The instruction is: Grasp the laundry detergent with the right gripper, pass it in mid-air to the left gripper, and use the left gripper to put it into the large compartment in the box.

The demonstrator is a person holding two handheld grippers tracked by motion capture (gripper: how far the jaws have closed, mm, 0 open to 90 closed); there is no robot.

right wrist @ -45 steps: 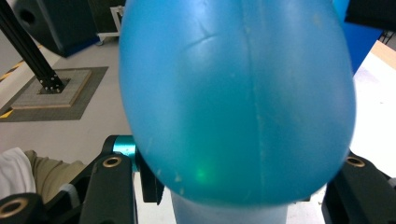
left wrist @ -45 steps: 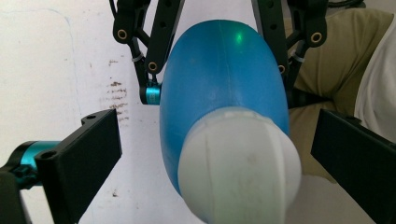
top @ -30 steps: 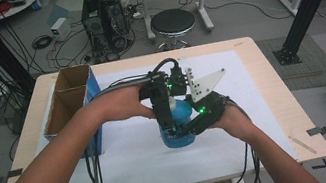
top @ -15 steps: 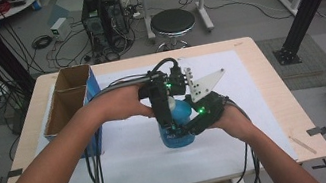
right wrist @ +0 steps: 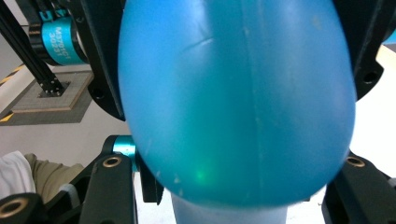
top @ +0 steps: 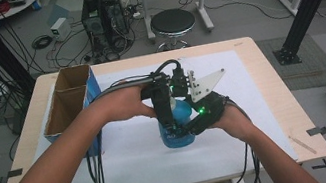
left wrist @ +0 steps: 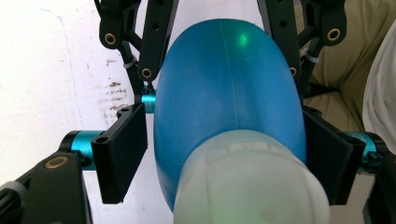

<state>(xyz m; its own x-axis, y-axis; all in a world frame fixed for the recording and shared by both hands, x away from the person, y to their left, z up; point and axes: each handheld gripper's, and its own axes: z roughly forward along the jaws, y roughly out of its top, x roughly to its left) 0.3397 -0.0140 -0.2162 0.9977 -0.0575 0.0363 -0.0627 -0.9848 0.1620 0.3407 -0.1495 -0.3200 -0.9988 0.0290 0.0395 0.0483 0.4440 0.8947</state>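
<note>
Since the earlier high views neither hand has shifted and the blue bottle (top: 176,128) stands on the same spot, at the centre of the frame. What has changed is the left tongs (top: 170,131): their jaws have just been closing around the bottle's neck end. In the left gripper view the flat black pad at the left edge stands a little clear of the blue wall, while the pad at the right lies against it, so the hold is not complete.

The right tongs (top: 189,128) come in from the lower right of the high view and are clamped on the bottle's body; in the right gripper view the blue belly (right wrist: 233,102) swells between the two black jaws.

The bottle is smooth, glossy plastic, egg-shaped with a faint moulded seam down its middle, topped by a pale, matt, rounded cap (left wrist: 250,184). It stands on a white sheet (top: 129,168) that covers the light wooden bench (top: 284,100). An open brown cardboard box with a blue side (top: 69,105) sits at the left of the bench.
</note>
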